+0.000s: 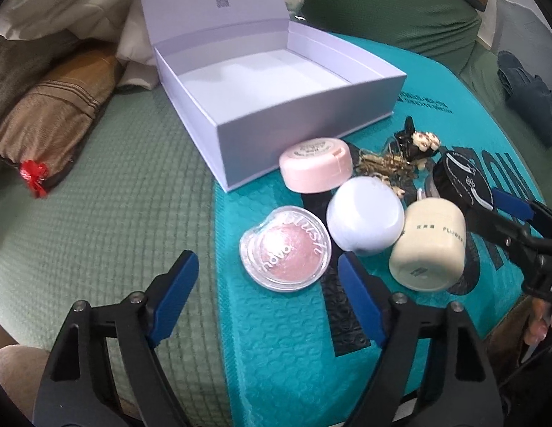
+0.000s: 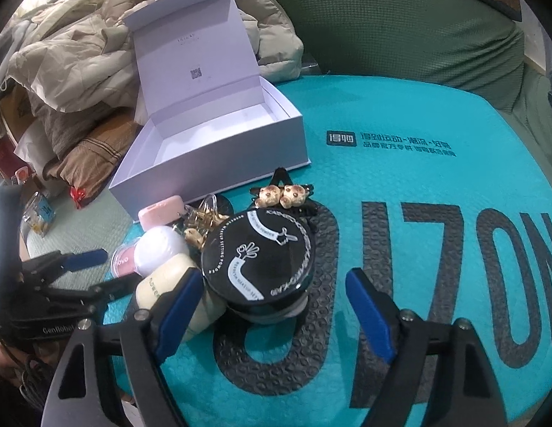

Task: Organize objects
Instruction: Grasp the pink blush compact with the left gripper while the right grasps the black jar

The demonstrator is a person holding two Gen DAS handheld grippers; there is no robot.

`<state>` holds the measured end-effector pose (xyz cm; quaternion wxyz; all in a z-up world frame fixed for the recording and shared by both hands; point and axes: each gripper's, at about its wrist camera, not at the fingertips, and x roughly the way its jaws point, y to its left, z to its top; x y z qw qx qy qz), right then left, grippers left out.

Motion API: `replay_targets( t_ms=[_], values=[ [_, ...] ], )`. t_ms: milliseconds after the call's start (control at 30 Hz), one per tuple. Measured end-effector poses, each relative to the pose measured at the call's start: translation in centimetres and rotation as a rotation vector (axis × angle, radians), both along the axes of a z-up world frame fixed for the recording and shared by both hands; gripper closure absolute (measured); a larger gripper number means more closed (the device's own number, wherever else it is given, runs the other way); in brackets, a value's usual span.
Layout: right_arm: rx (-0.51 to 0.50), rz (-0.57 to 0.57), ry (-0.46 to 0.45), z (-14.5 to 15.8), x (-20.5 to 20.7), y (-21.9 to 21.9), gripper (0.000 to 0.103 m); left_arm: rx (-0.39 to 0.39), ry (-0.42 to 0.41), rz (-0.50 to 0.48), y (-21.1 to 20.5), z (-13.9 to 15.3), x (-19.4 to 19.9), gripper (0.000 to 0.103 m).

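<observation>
The black powder jar [image 2: 258,267] is standing on the teal mailer [image 2: 418,114] before the open white box [image 2: 211,149], between the right gripper [image 2: 272,306] fingers, which are wide and not touching it. The left gripper [image 1: 267,291] is empty too, just short of the blush compact [image 1: 284,249]. I think each should be centring first, then squeezing gently.

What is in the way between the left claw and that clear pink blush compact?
Nothing visible. The left claw is open and the blush compact lies just ahead of its fingertips on the teal mailer, untouched. The white round jar sits beside the compact, not in front of it.
</observation>
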<state>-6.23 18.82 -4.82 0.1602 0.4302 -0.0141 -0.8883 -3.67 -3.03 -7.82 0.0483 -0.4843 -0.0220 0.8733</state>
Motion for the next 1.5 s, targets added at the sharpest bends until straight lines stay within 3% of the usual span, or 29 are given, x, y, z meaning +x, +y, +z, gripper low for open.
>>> replay_targets(
  t_ms=[200,433,600,833,1267,1500],
  values=[
    [-0.011,0.014,0.017,0.0,-0.4,-0.3,0.02,0.034,-0.034,-0.028,0.3,-1.1,-0.6,0.023],
    [-0.039,0.035,0.018,-0.1,-0.8,-0.3,0.02,0.026,-0.003,-0.038,0.3,-1.3,-1.0,0.023],
    [-0.067,0.057,0.026,-0.2,-0.8,-0.4,0.032,0.021,0.021,-0.03,0.0,-1.2,-1.0,0.032],
    [-0.071,0.06,0.039,-0.2,-0.5,-0.3,0.032,0.026,0.034,-0.002,-0.8,-1.0,-0.9,0.049],
    [-0.039,0.049,0.041,0.2,0.6,-0.1,0.032,0.013,0.058,-0.022,-0.6,0.2,0.0,0.049],
    [0.031,0.047,0.049,0.2,0.6,-0.8,0.032,0.024,0.062,-0.023,-0.7,0.7,0.4,0.049]
  ],
)
